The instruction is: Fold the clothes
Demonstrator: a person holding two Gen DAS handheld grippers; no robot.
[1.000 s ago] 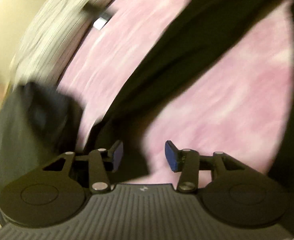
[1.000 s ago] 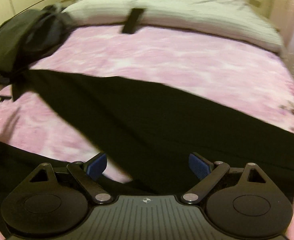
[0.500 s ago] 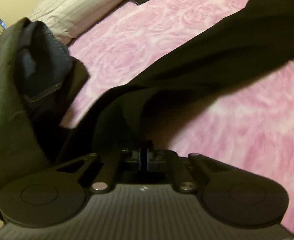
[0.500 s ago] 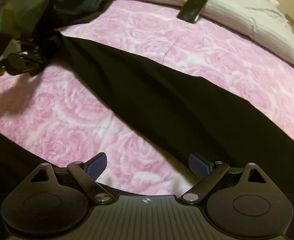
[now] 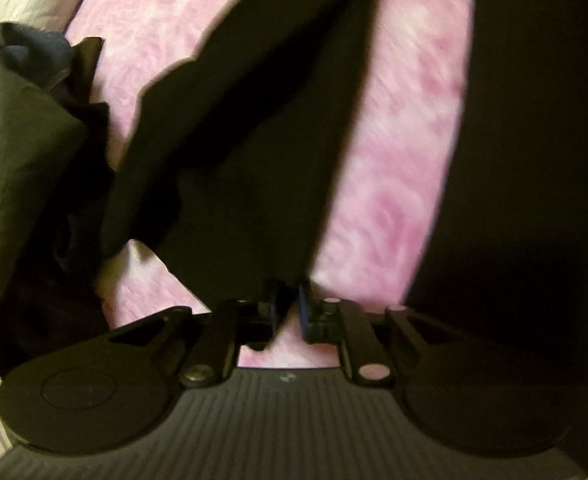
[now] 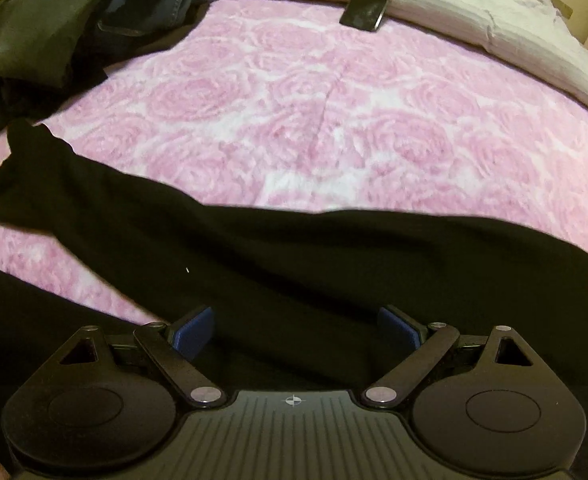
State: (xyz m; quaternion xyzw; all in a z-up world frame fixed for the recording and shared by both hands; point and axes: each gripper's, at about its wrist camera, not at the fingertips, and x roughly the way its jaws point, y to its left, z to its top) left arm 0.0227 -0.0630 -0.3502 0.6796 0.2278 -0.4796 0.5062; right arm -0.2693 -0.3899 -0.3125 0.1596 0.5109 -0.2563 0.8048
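Right wrist: black garment (image 6: 294, 264) lies lengthwise left-right; right gripper (image 6: 295, 330) wide, left gripper (image 5: 287, 306) pinching it.

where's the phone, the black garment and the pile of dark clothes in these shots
phone (image 6: 367, 3), right wrist view, middle of its dark screen
black garment (image 6: 294, 256), right wrist view, flat stretch of cloth ahead of the gripper
pile of dark clothes (image 6: 50, 24), right wrist view, top fold of the olive piece
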